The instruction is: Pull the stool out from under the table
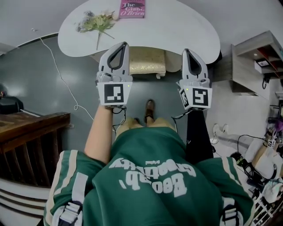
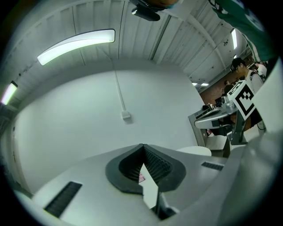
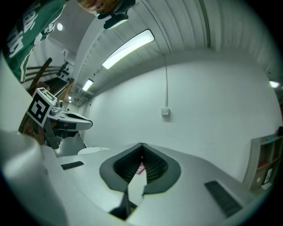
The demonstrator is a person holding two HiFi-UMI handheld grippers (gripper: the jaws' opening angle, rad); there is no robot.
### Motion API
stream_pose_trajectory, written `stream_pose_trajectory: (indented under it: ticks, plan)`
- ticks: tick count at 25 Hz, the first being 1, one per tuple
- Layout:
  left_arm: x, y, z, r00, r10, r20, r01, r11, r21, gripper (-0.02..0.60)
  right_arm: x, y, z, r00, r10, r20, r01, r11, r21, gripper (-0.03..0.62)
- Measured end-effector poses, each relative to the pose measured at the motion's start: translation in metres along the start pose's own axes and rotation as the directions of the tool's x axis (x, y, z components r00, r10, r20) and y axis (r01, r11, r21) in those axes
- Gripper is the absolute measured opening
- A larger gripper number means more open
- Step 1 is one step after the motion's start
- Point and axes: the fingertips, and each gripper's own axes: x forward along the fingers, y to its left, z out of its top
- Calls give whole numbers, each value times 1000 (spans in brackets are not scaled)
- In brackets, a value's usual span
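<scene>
The stool [image 1: 147, 62] has a beige padded seat and stands tucked part way under the white round table [image 1: 185, 31]; its far half is hidden by the tabletop. My left gripper [image 1: 124, 44] is held up above the stool's left edge, jaws shut and empty. My right gripper [image 1: 185, 51] hangs above the stool's right side, also shut with nothing in it. Neither touches the stool. In the left gripper view the left gripper [image 2: 142, 145] points at a bare wall. In the right gripper view the right gripper [image 3: 142, 144] does the same.
A pink book [image 1: 132, 8] and a flower sprig [image 1: 98, 22] lie on the table. A dark wooden railing [image 1: 31, 132] stands at the left, a grey shelf unit [image 1: 254, 62] at the right. A white cable [image 1: 62, 79] runs across the grey floor.
</scene>
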Motion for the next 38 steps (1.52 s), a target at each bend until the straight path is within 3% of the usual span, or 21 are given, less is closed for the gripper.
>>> stream_pose_trajectory:
  ticks: [9, 19, 20, 21, 22, 24, 29, 34, 38]
  plan:
    - [42, 11, -29, 997, 69, -44, -69, 998, -10, 15, 51, -22, -32, 997, 69, -27, -69, 998, 6, 9]
    - [58, 30, -44, 993, 111, -47, -112, 994, -19, 15, 78, -26, -37, 998, 53, -46, -54, 998, -16, 9]
    - [59, 32, -43, 992, 122, -30, -123, 991, -45, 63, 79, -27, -36, 998, 43, -39, -44, 999, -28, 11]
    - [60, 34, -42, 992, 124, -14, -125, 989, -83, 244, 81, -26, -34, 999, 40, -29, -41, 999, -35, 76]
    - [61, 35, -43, 993, 117, -3, -117, 987, -113, 297, 83, -23, -33, 999, 46, -19, -46, 998, -35, 172]
    - [63, 36, -47, 996, 93, 2, -92, 988, -123, 314, 88, -17, -34, 998, 59, -11, -59, 998, -23, 238]
    - [64, 37, -62, 999, 36, 5, -35, 988, -149, 314, 93, -6, -45, 998, 56, -28, -55, 998, 17, 213]
    - [56, 35, -90, 998, -64, -22, 63, 997, -34, 314, 90, 19, -76, 994, 59, -96, -57, 998, 24, 216]
    - [41, 33, -132, 992, -94, -82, 89, 994, -60, 314, 79, 50, -112, 986, 59, -158, -52, 997, 49, 211]
